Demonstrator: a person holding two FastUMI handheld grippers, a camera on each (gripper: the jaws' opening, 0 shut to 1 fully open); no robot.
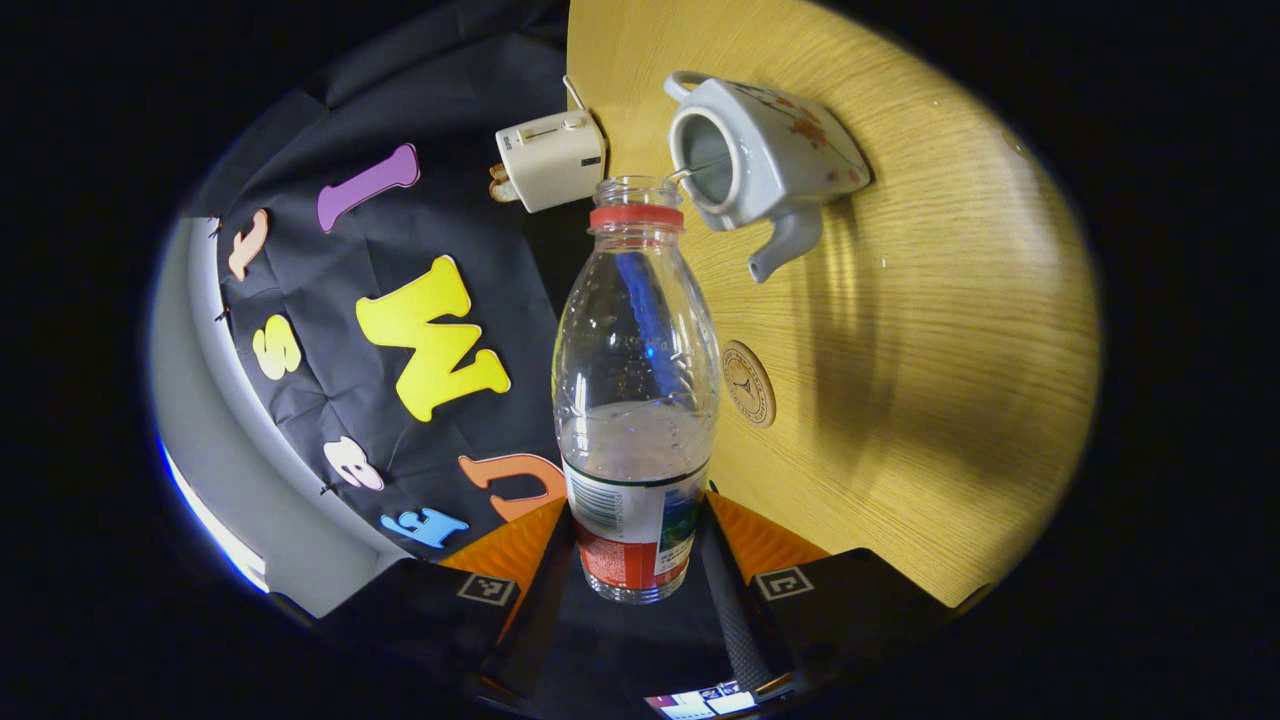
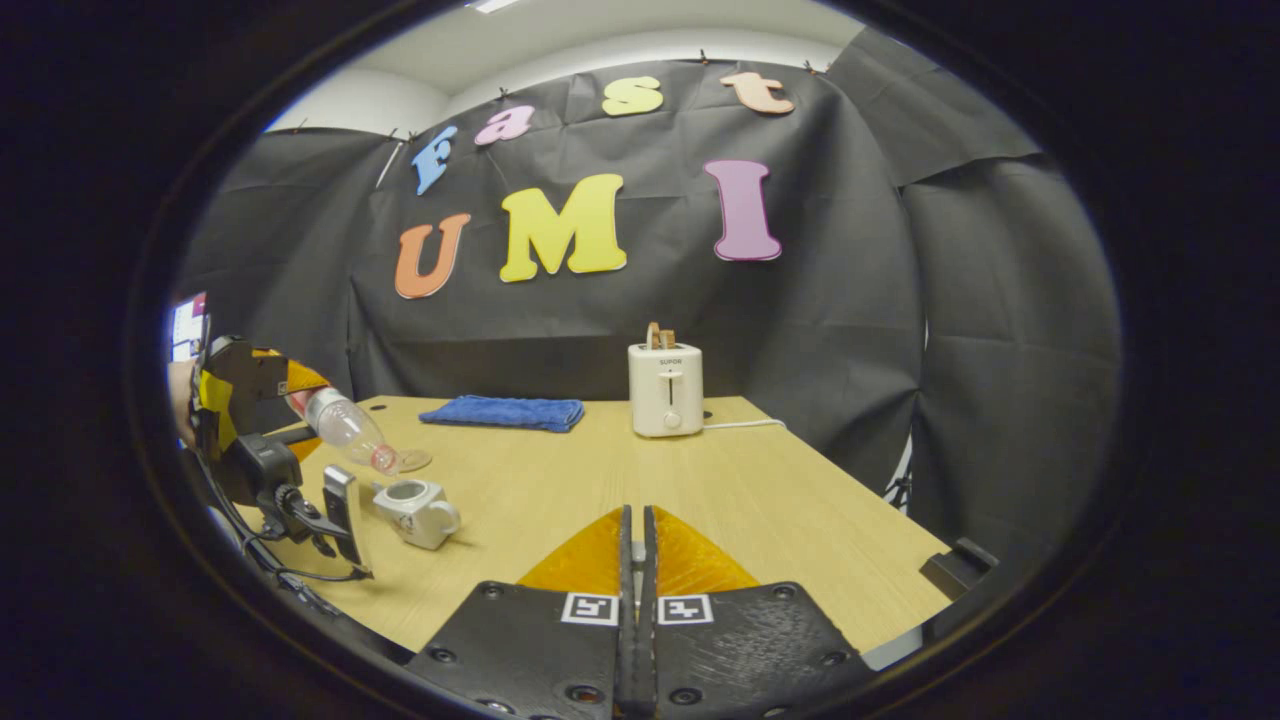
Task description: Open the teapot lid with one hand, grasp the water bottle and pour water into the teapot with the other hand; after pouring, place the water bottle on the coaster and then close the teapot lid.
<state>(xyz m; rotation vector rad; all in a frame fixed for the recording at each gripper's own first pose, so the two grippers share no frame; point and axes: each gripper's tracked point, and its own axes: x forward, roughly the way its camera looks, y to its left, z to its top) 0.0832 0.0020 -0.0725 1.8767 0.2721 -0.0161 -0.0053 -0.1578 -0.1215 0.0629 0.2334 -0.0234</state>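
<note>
My left gripper (image 1: 636, 548) is shut on the lower body of a clear water bottle (image 1: 634, 380) with a red neck ring and no cap. The bottle is tipped, its mouth just at the open top of the white flowered teapot (image 1: 765, 150), and a thin thread of water runs between them. Some water stays in the bottle. The round coaster (image 1: 748, 383) lies on the table beside the teapot. In the right gripper view the left gripper (image 2: 303, 392) holds the tilted bottle (image 2: 345, 425) over the teapot (image 2: 415, 510) at far left. My right gripper (image 2: 637, 540) is shut, with no lid visible.
A white toaster (image 2: 665, 390) stands at the back of the wooden table (image 2: 760, 500), its cord trailing right. A folded blue cloth (image 2: 503, 411) lies at the back left. The coaster (image 2: 415, 460) sits just behind the teapot. The table's right edge and corner are close.
</note>
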